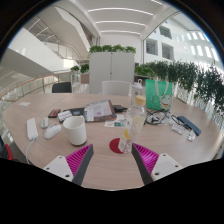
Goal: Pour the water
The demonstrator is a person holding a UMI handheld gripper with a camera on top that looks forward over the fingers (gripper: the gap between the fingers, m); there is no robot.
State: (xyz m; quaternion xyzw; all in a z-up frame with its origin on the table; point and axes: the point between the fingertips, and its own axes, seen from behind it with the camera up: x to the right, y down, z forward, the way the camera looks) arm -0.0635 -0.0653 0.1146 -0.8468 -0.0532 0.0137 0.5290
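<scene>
gripper [110,158]: jaws wide, holding nothing, pink pads [146,157] angled inward over the near edge of the bench [100,172]. small bottle [122,143]: upright with an orange base, standing between the jaws with a gap at either side. white cup [76,130]: left of the bottle, a little further in, likely the receiving vessel. clear glass [138,118]: just beyond the bottle. green container [160,95]: toward the far right edge. step judged: approach, before grasp. next move calls for closing squarely on the bottle, then tipping over the cup.
</scene>
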